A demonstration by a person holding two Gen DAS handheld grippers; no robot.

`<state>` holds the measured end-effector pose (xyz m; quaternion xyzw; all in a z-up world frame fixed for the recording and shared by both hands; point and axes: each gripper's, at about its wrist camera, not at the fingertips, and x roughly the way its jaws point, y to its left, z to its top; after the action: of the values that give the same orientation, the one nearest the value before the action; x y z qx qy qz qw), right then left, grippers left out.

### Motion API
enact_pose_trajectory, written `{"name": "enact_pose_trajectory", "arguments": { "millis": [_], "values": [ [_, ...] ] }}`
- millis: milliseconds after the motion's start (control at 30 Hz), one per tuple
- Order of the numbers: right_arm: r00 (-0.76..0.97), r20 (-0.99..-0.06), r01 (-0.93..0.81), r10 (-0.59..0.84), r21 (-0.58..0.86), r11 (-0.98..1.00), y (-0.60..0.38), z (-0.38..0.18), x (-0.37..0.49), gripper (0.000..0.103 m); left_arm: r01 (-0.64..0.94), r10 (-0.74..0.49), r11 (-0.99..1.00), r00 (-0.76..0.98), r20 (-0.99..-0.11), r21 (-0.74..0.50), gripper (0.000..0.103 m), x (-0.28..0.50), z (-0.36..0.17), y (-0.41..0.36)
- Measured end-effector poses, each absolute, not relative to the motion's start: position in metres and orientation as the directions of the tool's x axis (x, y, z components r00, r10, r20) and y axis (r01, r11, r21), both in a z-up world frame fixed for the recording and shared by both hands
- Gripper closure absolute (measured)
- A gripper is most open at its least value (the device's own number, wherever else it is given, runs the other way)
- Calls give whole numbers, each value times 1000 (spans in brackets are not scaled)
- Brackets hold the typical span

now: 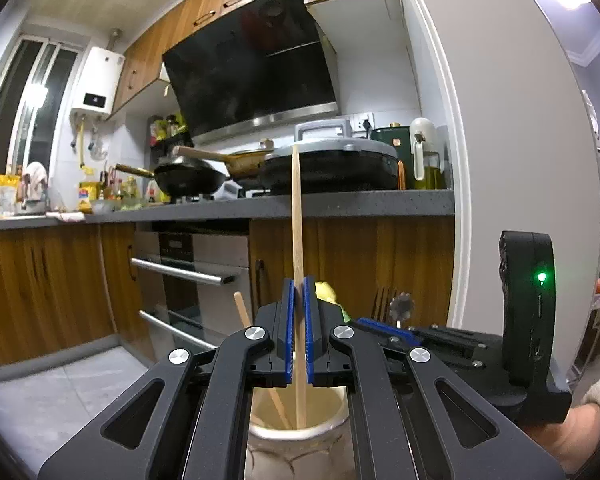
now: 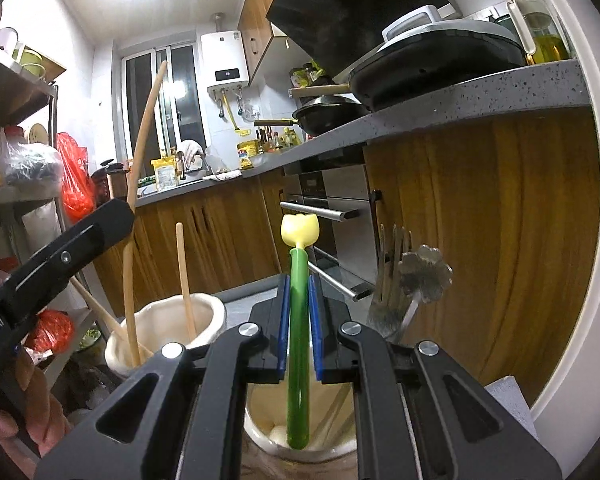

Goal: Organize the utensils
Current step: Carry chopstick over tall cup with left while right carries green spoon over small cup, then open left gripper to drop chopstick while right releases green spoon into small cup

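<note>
— What's in my left gripper (image 1: 299, 300)?

— From here I see its blue pads (image 1: 287, 320) pinched narrow on a wooden chopstick (image 1: 297, 216), held nearly upright, its lower end down inside the cream ceramic holder (image 1: 300, 430) under the gripper. A second chopstick (image 1: 242, 309) leans in that same holder.

— And my right gripper (image 2: 299, 300)?

— Its jaws are closed on a green-handled utensil (image 2: 299, 344) with a yellow tulip-shaped top (image 2: 300, 230); the bottom end sits in a second cream cup (image 2: 332, 446) directly below.

— Anything beside it?

— To the right, forks (image 2: 392, 264) and a flower-ended metal utensil (image 2: 426, 274) stand together, near the wooden cabinet (image 2: 500, 240). To the left I see the other holder, with the chopsticks in it.
</note>
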<state>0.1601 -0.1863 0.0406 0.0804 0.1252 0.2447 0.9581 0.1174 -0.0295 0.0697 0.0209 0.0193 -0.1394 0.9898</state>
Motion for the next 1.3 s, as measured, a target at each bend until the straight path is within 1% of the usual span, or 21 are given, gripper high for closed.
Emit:
{"name": "enact_pose_trajectory", "arguments": {
  "millis": [167, 333, 500, 600, 733, 1000, 1067, 1267, 1300],
  "values": [
    [842, -207, -454, 497, 224, 862, -192, 38, 151, 94, 269, -266, 962, 962, -57, 45, 98, 109, 68, -24],
    [844, -230, -446, 485, 202, 872, -193, 41, 136, 94, 247, -243, 967, 967, -80, 54, 98, 99, 67, -24],
    [858, -279, -402, 430, 156, 902, -192, 42, 125, 94, 209, -194, 972, 972, -132, 107, 98, 97, 63, -35],
    [858, -282, -399, 428, 157, 903, -195, 41, 117, 94, 207, -184, 969, 969, -163, 138, 98, 95, 59, -40],
    [862, -292, -392, 414, 134, 910, -196, 38, 114, 94, 197, -171, 966, 973, -157, 168, 98, 91, 54, -45],
    [841, -317, -400, 438, 179, 899, -200, 32, 117, 94, 221, -190, 963, 962, -195, 152, 97, 93, 48, -43],
    [841, -318, -401, 438, 177, 899, -199, 32, 115, 94, 223, -190, 961, 962, -198, 163, 90, 93, 46, -45],
    [841, -321, -403, 436, 169, 900, -199, 33, 113, 93, 223, -191, 959, 964, -185, 175, 84, 88, 46, -46],
    [842, -319, -401, 435, 170, 900, -200, 33, 113, 86, 228, -196, 959, 963, -182, 170, 84, 87, 47, -46]
  ]
}}
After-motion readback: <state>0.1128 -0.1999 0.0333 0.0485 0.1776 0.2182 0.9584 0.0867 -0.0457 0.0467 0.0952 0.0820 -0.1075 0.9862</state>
